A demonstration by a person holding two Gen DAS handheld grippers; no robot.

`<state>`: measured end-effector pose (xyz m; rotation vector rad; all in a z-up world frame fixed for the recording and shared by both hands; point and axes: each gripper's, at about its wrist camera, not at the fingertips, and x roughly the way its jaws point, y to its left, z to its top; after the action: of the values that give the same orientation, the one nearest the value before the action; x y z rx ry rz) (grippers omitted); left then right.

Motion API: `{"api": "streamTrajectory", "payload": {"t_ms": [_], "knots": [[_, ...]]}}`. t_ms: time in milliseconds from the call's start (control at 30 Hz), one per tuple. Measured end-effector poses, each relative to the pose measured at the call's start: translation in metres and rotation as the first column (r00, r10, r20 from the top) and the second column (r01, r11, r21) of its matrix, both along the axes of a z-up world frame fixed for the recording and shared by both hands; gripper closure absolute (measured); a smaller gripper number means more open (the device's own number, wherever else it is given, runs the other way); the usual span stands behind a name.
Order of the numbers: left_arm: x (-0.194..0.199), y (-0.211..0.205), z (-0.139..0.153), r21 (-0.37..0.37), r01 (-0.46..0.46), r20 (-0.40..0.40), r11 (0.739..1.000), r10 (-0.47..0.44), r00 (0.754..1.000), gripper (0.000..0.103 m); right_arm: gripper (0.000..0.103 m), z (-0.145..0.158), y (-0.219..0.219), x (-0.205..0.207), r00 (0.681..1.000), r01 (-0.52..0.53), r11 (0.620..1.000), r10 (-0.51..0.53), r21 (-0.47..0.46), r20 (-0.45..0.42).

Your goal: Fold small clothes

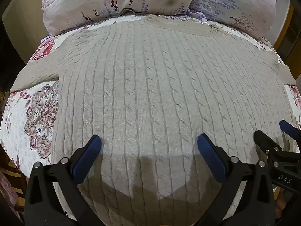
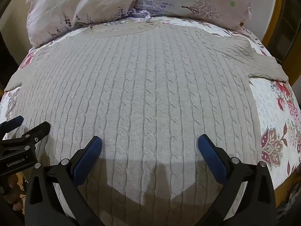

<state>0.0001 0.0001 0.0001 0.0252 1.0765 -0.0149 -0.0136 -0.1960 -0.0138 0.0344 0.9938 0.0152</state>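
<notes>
Across the middle of both frames, your grey cable-knit sweater (image 1: 150,86) lies flat on the floral bed quilt (image 1: 28,116), below the pillows (image 2: 94,5). Your left gripper (image 1: 149,143) and right gripper (image 2: 149,143) hover above its lower half, jaws wide, holding nothing.

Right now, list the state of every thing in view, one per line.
cable-knit sweater: spread flat on the bed, unfolded, sleeves out to both sides, collar toward the pillows.
left gripper: open, above the sweater's lower part, holding nothing.
right gripper: open, above the sweater's lower part, holding nothing.
floral bedspread: lying under the sweater.
pillows: two side by side at the head of the bed.
</notes>
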Motion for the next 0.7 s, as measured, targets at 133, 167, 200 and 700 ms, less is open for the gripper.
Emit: {"api": "streamTrajectory", "payload": {"t_ms": [133,167,200,700], "knots": [[-0.0003,-0.0003,0.0003,0.005,0.001,0.008,1.000,-0.001,1.000,0.002,0.001,0.0003,-0.0002,-0.0008,1.000,0.000,1.000,0.000,-0.001,0.004],[-0.0003,-0.0002,0.0003,0.003,0.001,0.009,1.000,-0.001,1.000,0.002,0.001,0.0004,-0.0003,-0.0008,1.000,-0.001,1.000,0.001,-0.001,0.004],[-0.0003,-0.0003,0.0003,0.005,0.001,0.009,1.000,-0.001,1.000,0.002,0.001,0.0005,-0.0003,-0.0008,1.000,-0.001,1.000,0.001,-0.001,0.003],[-0.0003,-0.0002,0.0002,0.003,0.001,0.007,1.000,-0.001,1.000,0.002,0.001,0.0006,-0.0001,-0.0011,1.000,0.000,1.000,0.000,-0.001,0.005]]}}
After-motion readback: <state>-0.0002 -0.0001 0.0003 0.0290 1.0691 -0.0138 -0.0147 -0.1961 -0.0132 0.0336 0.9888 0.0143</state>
